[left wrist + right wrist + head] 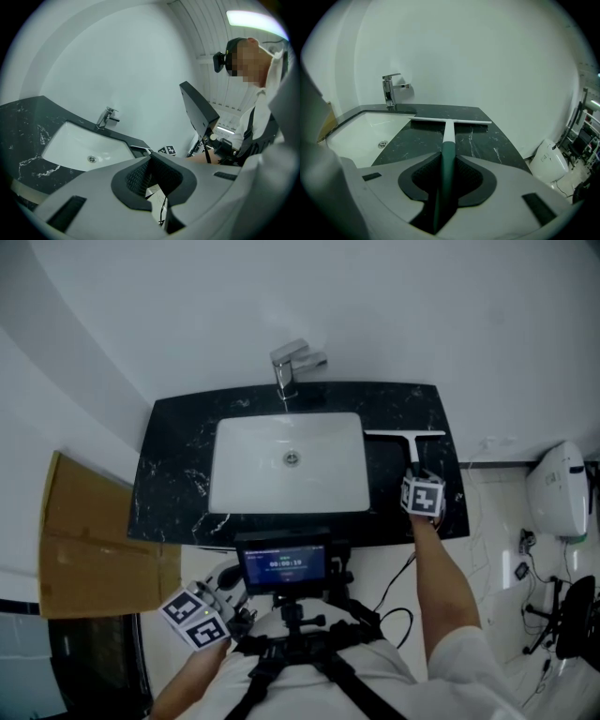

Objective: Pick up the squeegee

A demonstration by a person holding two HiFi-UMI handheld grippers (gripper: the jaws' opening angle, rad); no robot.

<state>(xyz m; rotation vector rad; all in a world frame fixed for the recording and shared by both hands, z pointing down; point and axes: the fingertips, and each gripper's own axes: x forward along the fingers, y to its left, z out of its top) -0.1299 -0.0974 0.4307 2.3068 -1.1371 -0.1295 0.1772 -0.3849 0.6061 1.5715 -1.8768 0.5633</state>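
The squeegee point(405, 434) lies on the black marble counter point(169, 474) to the right of the sink, white blade at the back, handle pointing toward me. My right gripper point(416, 471) reaches down onto that handle. In the right gripper view the dark green handle point(447, 149) runs straight between the pads, which press on it from both sides, and the white blade point(451, 121) lies flat on the counter ahead. My left gripper point(228, 585) hangs low in front of the counter, near my body. Its pads meet at the tip point(151, 161) with nothing between them.
A white basin point(220, 465) sits in the counter with a chrome faucet point(286, 367) behind it. Cardboard point(84, 540) leans at the left. A white appliance point(558, 488) and cables stand on the floor at the right. A small screen point(281, 563) on a chest rig is below the counter edge.
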